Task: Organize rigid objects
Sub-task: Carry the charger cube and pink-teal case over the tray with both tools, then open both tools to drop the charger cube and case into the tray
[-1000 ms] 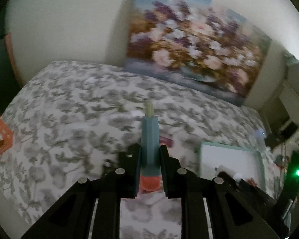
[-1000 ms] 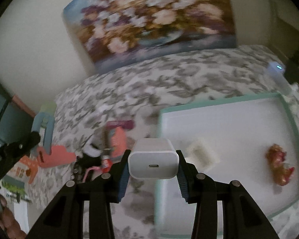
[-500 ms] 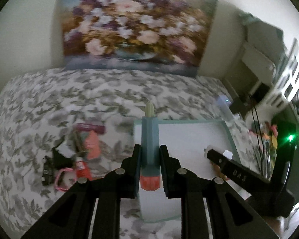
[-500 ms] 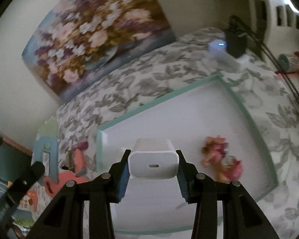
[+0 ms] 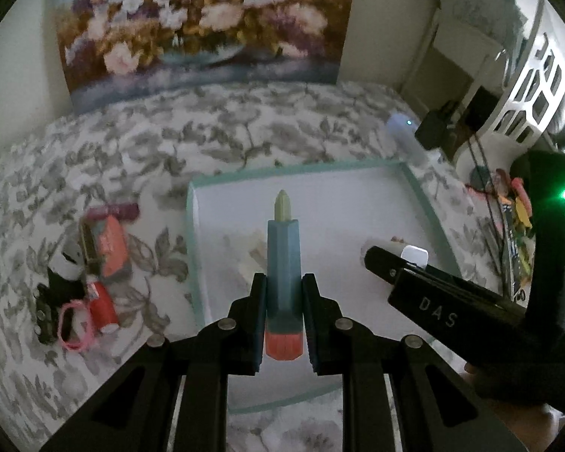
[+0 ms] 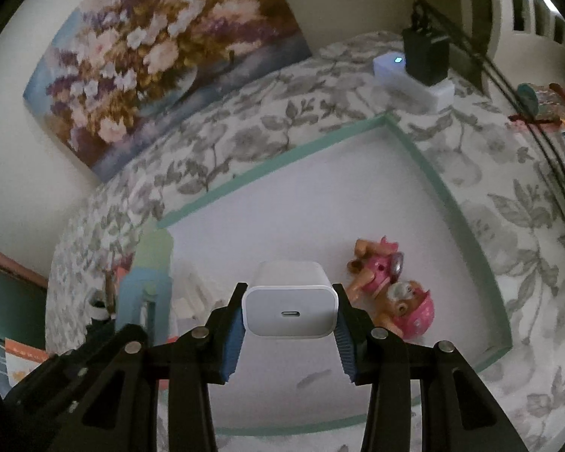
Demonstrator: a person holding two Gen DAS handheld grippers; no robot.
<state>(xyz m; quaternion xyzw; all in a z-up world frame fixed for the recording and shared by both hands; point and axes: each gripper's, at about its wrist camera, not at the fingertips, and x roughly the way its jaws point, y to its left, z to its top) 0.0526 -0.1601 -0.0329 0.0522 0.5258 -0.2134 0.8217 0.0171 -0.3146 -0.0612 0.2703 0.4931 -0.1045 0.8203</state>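
Note:
My left gripper [image 5: 282,293] is shut on a blue toy [image 5: 282,260] with an orange base and a pale green tip, held over the white tray with a teal rim [image 5: 282,168]. My right gripper [image 6: 289,314] is shut on a white USB charger block [image 6: 290,309] above the same tray [image 6: 267,165]. In the left wrist view the right gripper [image 5: 395,260] reaches in from the right with the charger [image 5: 415,255]. Two pink toy pups [image 6: 390,288] lie in the tray beside the charger. The blue toy [image 6: 145,282] shows blurred at the left of the right wrist view.
A pile of small items [image 5: 90,275] lies left of the tray on the floral bedspread [image 5: 245,128]: an orange box, a red tube, a pink ring, black pieces. A white device with a green light [image 6: 395,66] and a black adapter [image 6: 425,56] sit beyond the tray. A flower painting [image 5: 203,26] leans at the wall.
Both grippers swung across the bed and now hang over the tray, a little lower. Each has rolled somewhat. Both keep their grip on the toy and the charger.

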